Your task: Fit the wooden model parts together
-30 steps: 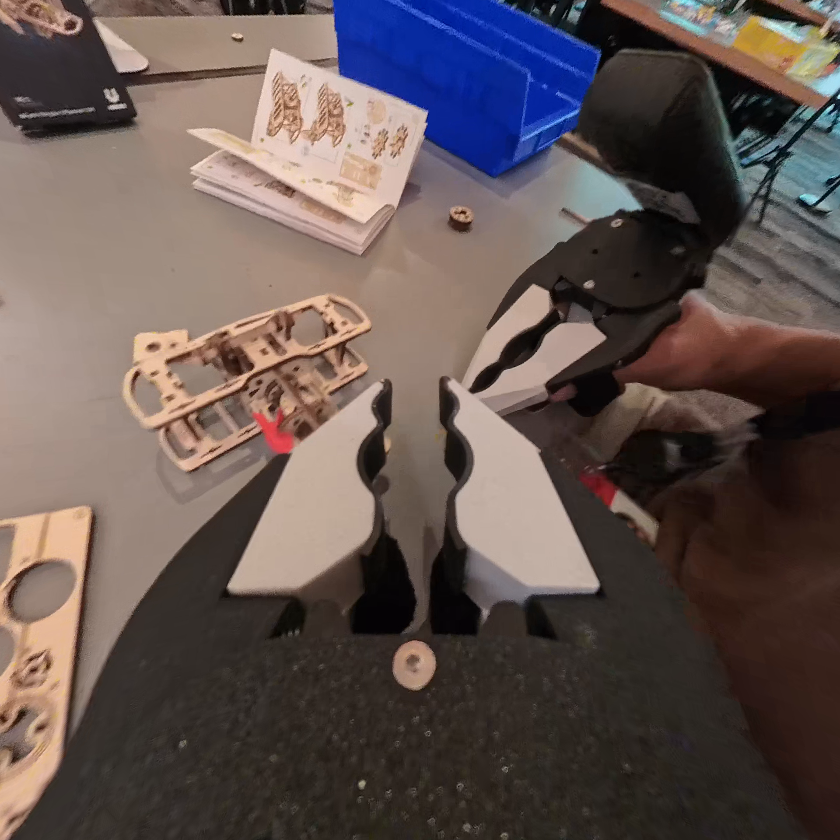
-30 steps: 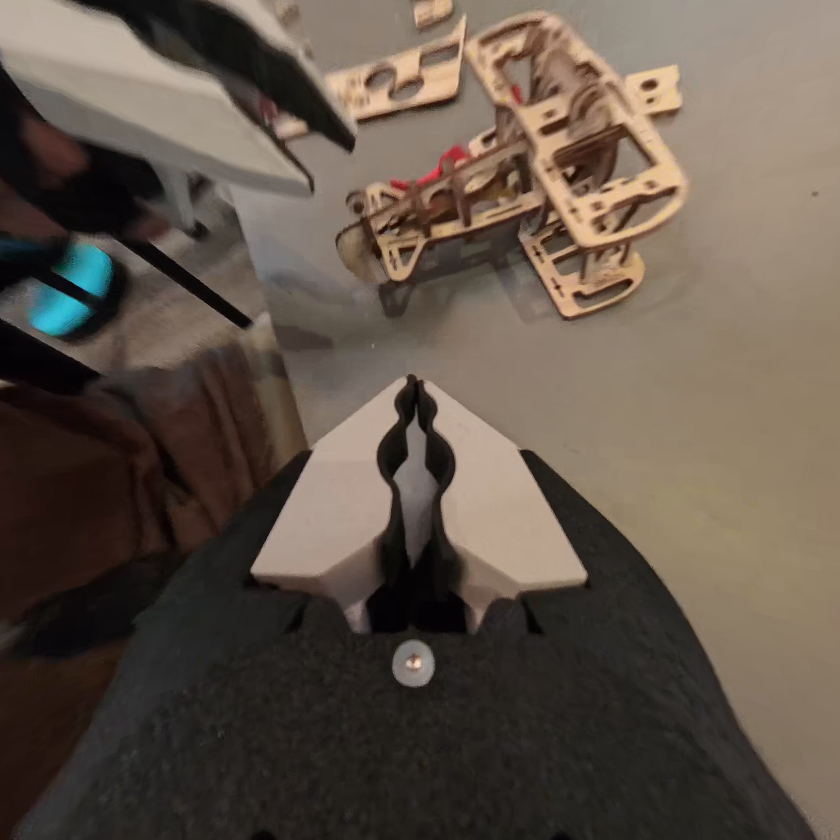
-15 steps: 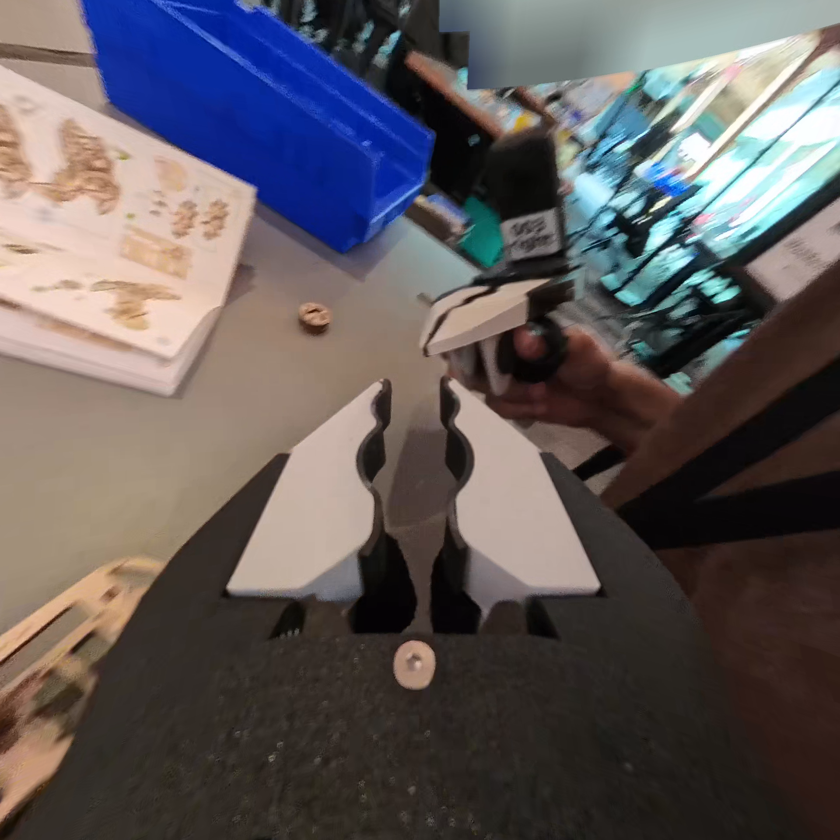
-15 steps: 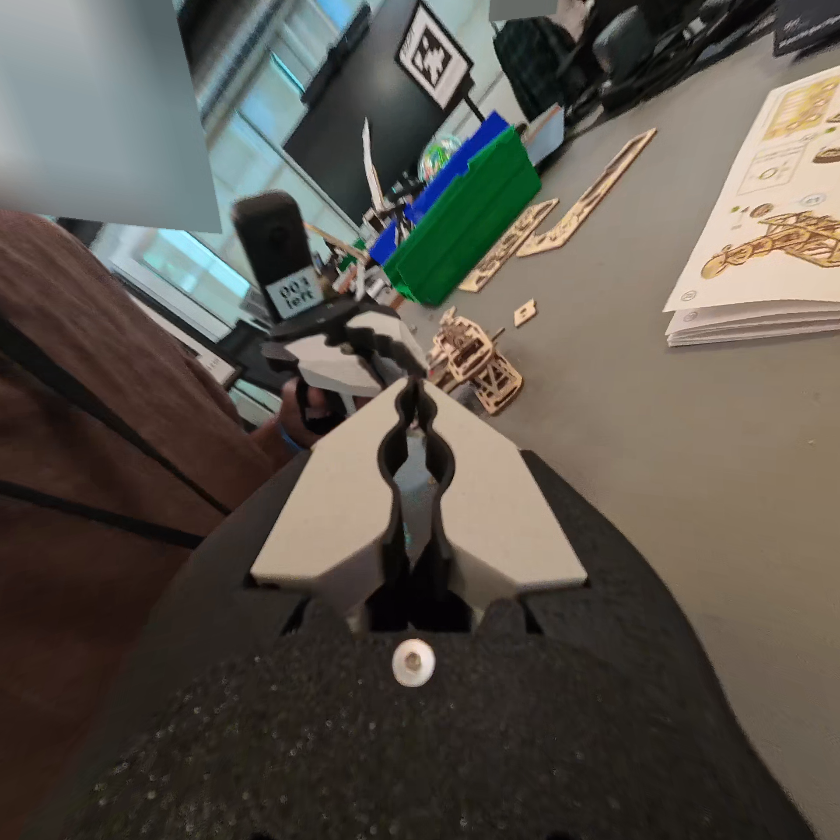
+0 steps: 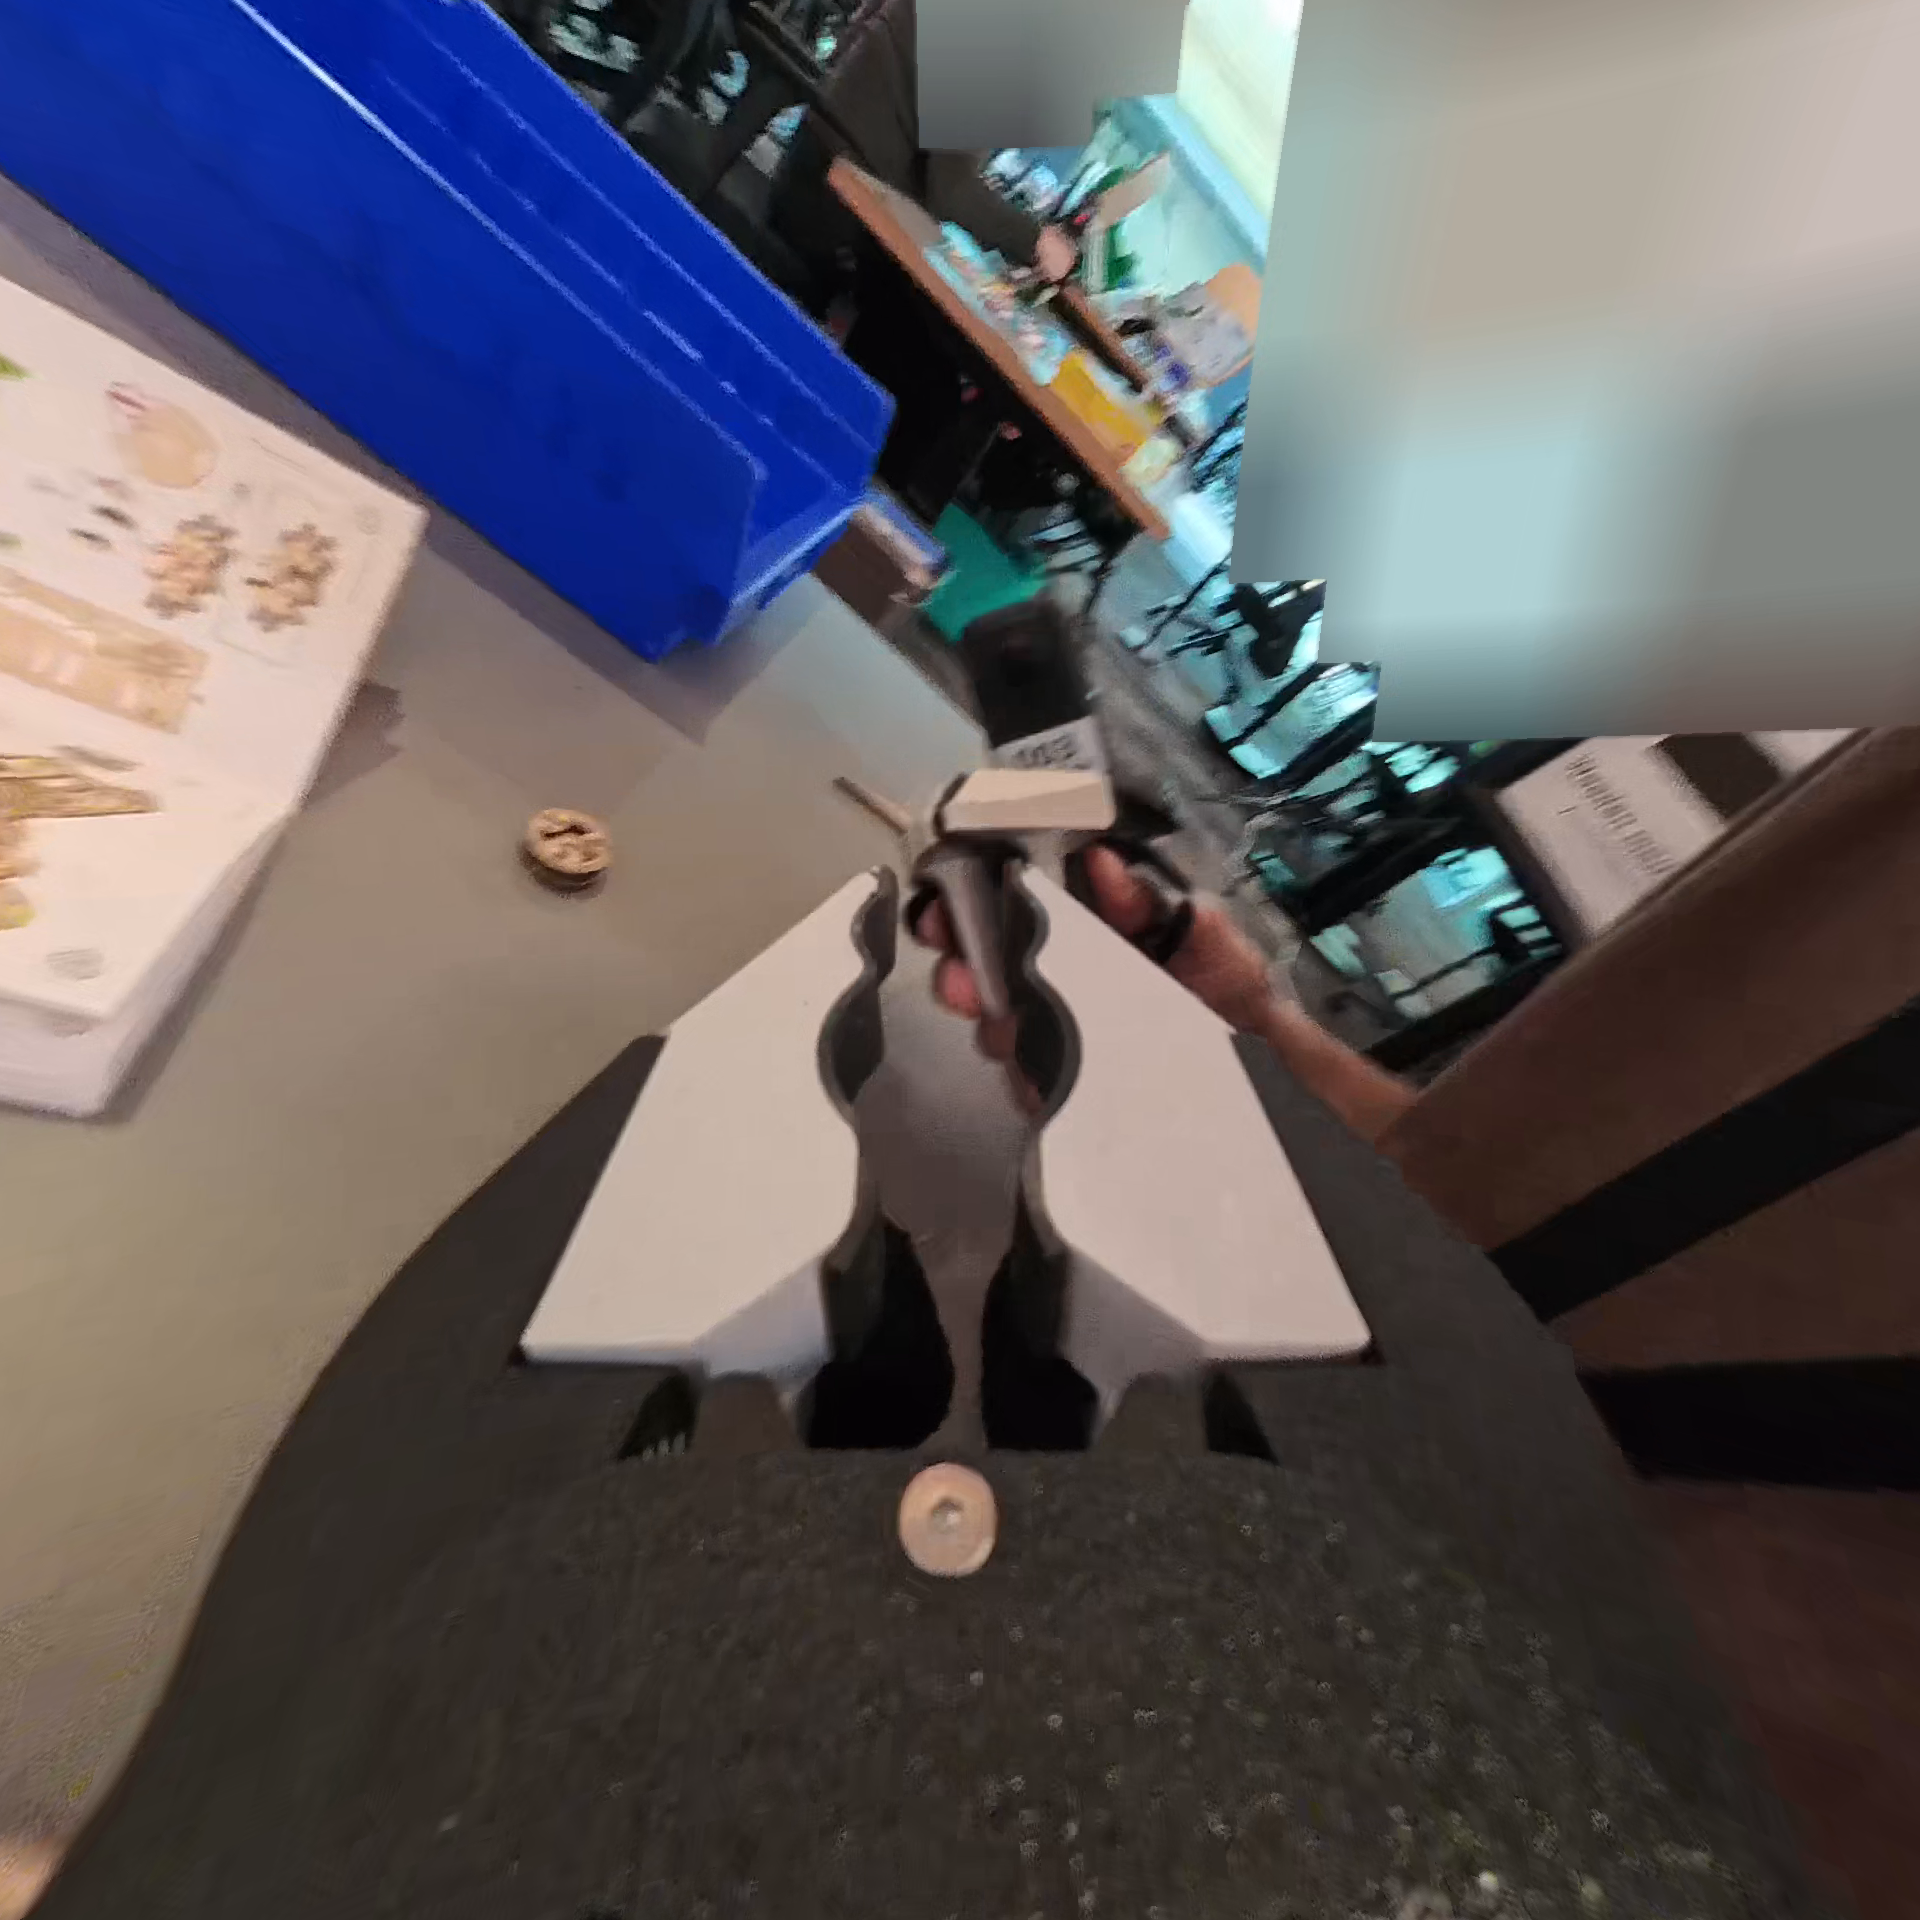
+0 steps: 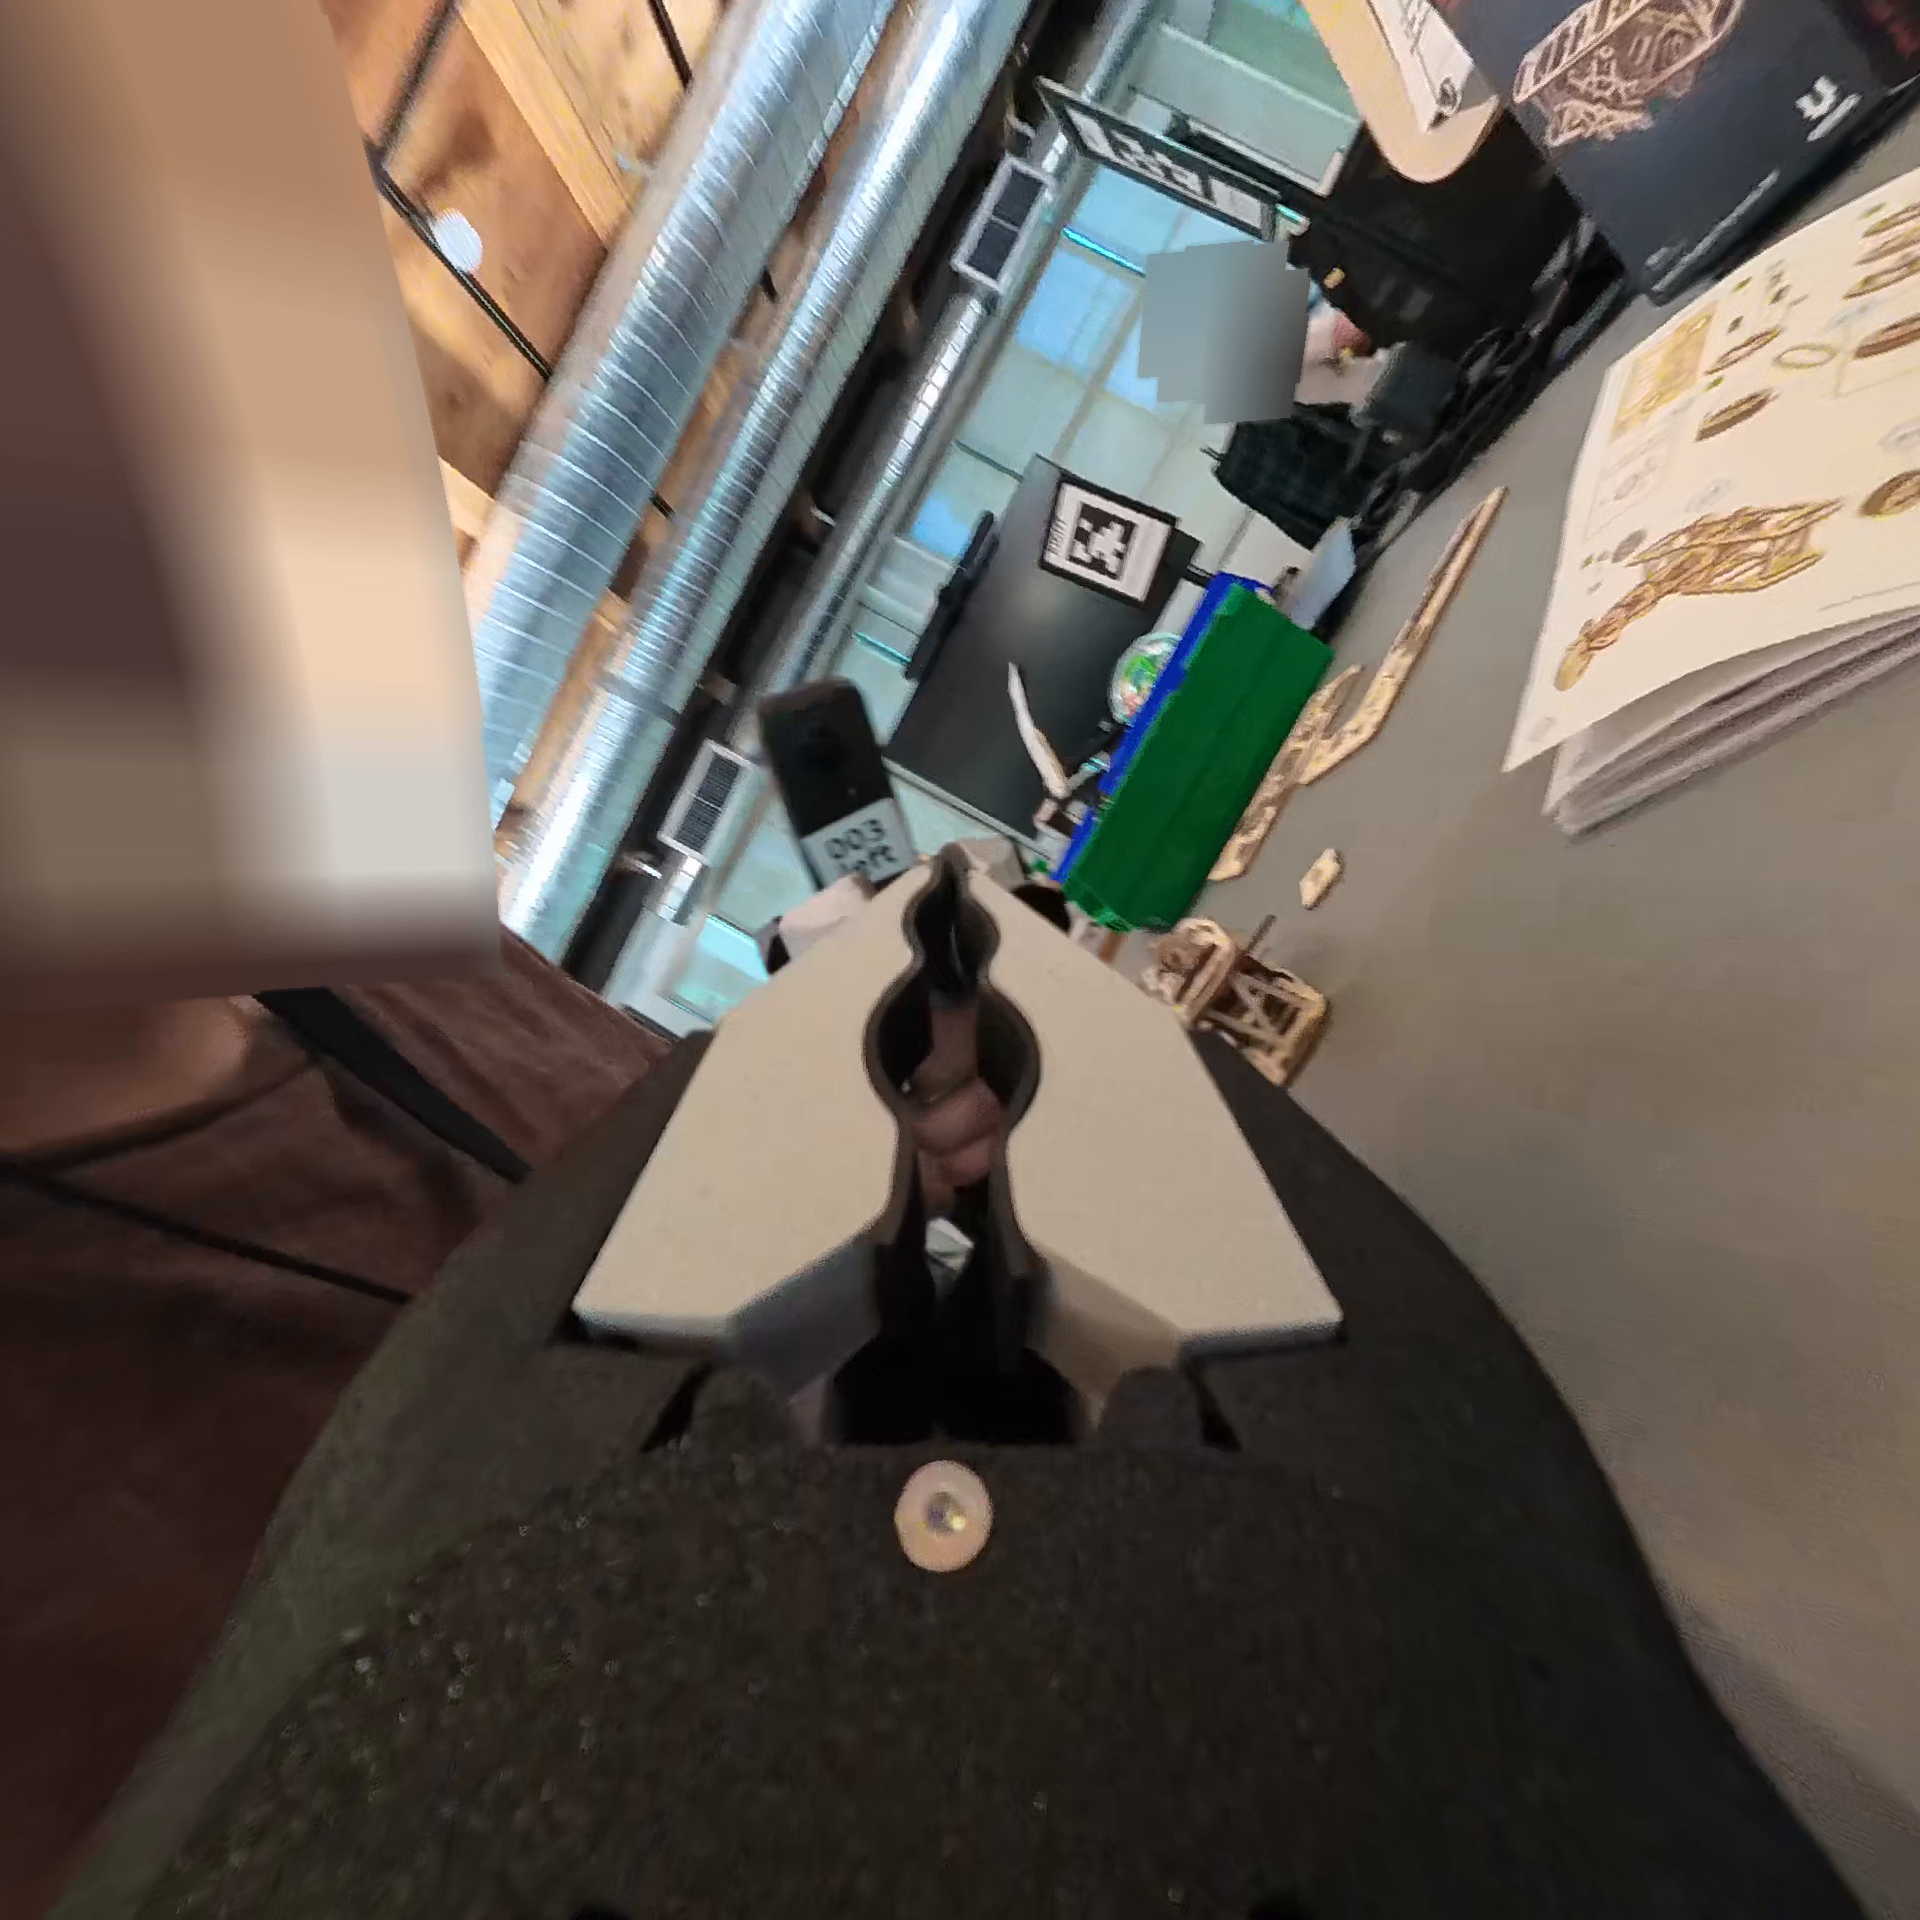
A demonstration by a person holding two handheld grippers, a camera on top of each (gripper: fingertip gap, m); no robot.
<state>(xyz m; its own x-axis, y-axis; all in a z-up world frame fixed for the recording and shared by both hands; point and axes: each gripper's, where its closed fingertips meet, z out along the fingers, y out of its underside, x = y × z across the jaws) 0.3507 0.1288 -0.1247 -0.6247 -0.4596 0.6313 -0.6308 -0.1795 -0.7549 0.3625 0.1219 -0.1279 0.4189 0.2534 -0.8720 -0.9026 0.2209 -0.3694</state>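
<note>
The wooden model frame stands on the grey table, seen only in the right wrist view, just right of my fingers and farther off. My right gripper is shut and empty, raised off the table. My left gripper is open and empty, also raised. The two grippers point at each other: the right gripper shows between my left fingers, held by a hand. The left gripper's black camera mount shows just past my right fingertips. A small wooden gear lies loose on the table.
An open instruction booklet lies left, also in the right wrist view. A blue bin stands behind it. A green bin, wooden part sheets, a small loose piece and a black box lie farther off.
Both grippers have lifted and swung up from the table to face each other. The wooden model has left the left wrist view. The left jaws stayed open, the right stayed shut.
</note>
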